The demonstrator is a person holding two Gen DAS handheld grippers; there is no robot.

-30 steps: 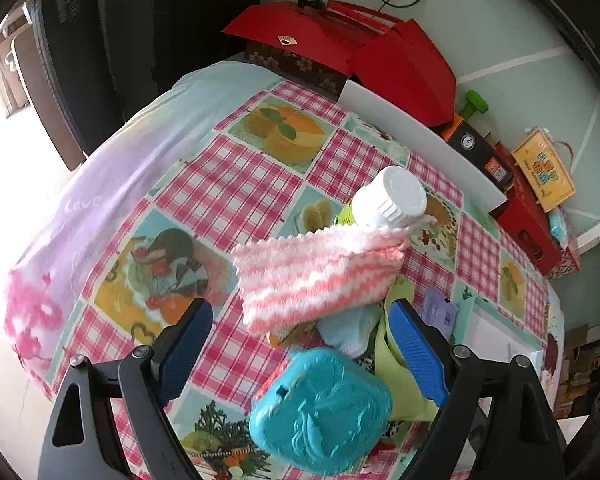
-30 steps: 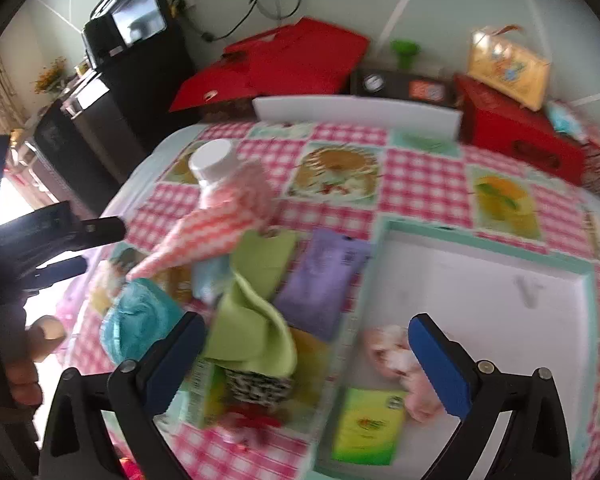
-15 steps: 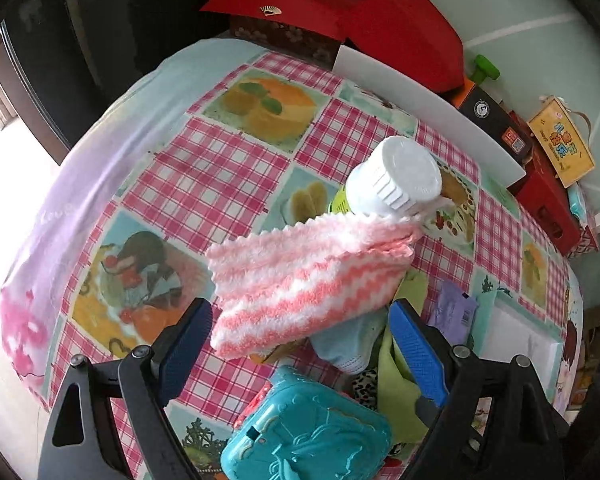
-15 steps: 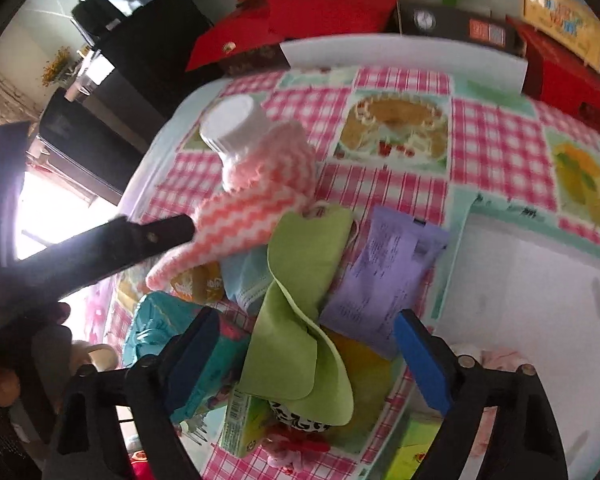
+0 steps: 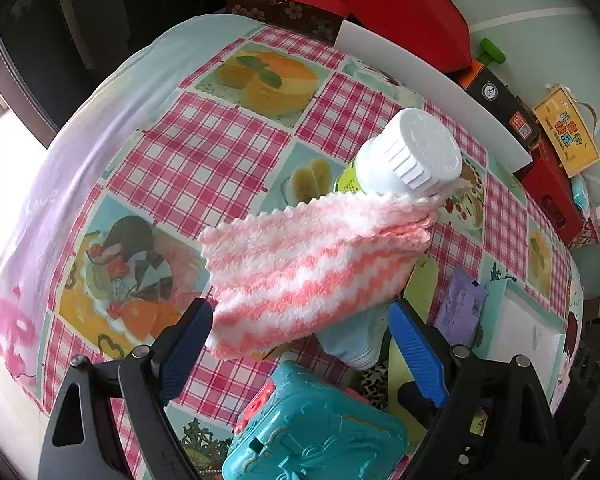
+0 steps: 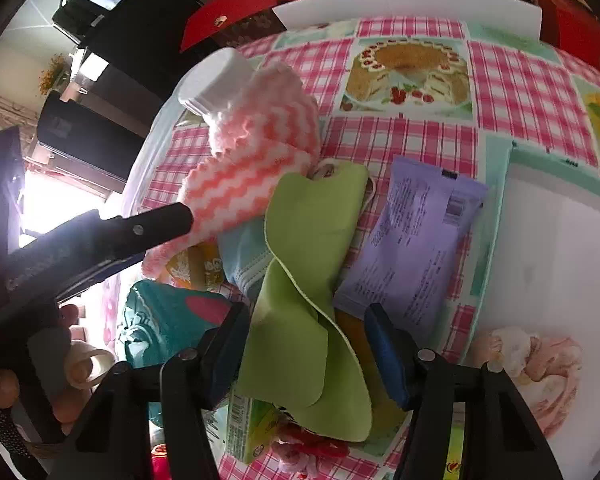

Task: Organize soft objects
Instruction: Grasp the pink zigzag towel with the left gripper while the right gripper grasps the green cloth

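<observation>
The left gripper (image 5: 300, 344) points steeply down, its jaws spread wide with nothing pressed between them. The right gripper (image 6: 306, 354) also tilts down, its jaws closing, pads not yet gripping.

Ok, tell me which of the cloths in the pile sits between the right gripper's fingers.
The green cloth: it runs down between the closing right gripper. The pink-and-white striped cloth leans on the white-capped bottle, farther off.

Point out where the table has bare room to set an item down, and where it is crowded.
Bare tablecloth lies left of the pink striped cloth and behind the white-capped bottle. The white tray floor is mostly bare, apart from a pink soft item in it. The pile around the green cloth, purple packet and teal case is crowded.
</observation>
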